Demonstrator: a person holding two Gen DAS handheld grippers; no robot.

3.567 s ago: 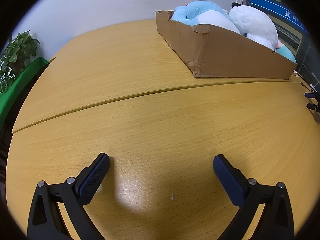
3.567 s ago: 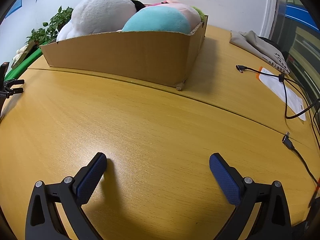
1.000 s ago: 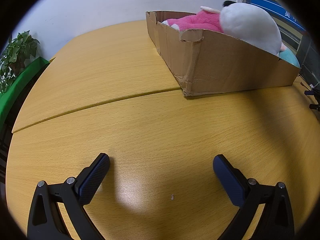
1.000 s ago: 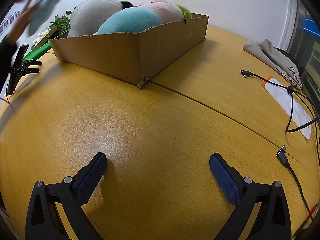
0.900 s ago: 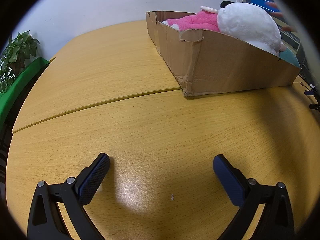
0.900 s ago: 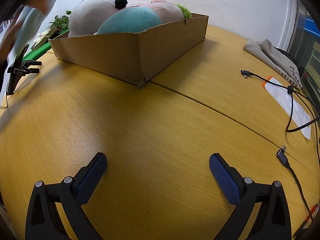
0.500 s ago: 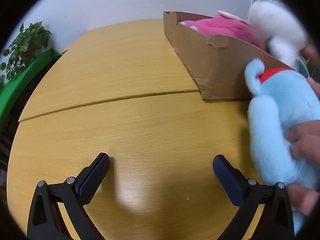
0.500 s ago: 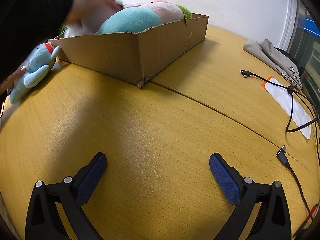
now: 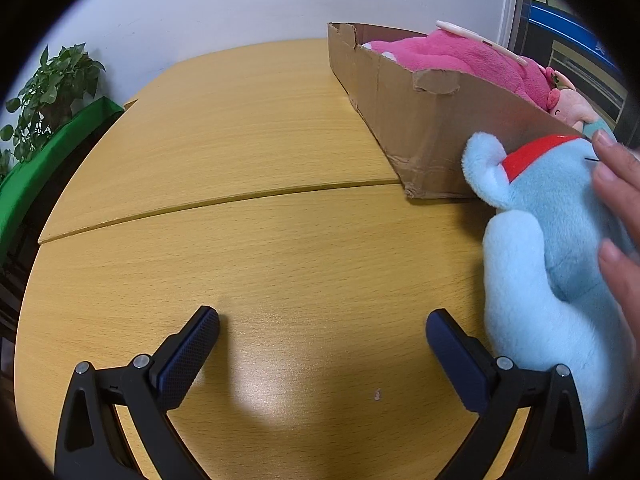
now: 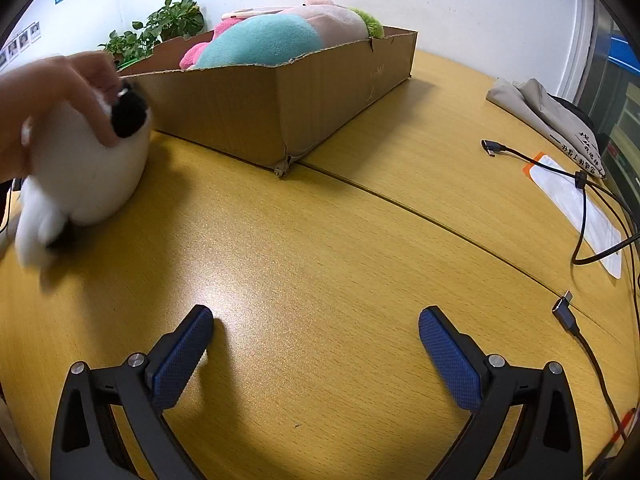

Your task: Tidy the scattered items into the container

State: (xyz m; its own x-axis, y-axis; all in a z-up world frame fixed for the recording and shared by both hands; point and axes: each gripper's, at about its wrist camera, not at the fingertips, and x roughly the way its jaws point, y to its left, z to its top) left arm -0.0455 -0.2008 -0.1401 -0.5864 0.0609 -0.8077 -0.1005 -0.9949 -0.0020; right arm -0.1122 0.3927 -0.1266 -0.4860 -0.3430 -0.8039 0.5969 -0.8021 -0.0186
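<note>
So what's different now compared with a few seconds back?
A bare hand has lifted the light-blue plush and the white plush out of the cardboard box onto the table. The box itself has turned. Both tongs, left and right, stay open and empty.

White wall (image 9: 224, 8) behind a wooden table (image 9: 280, 240); potted plant (image 9: 52, 92) at the left edge
</note>
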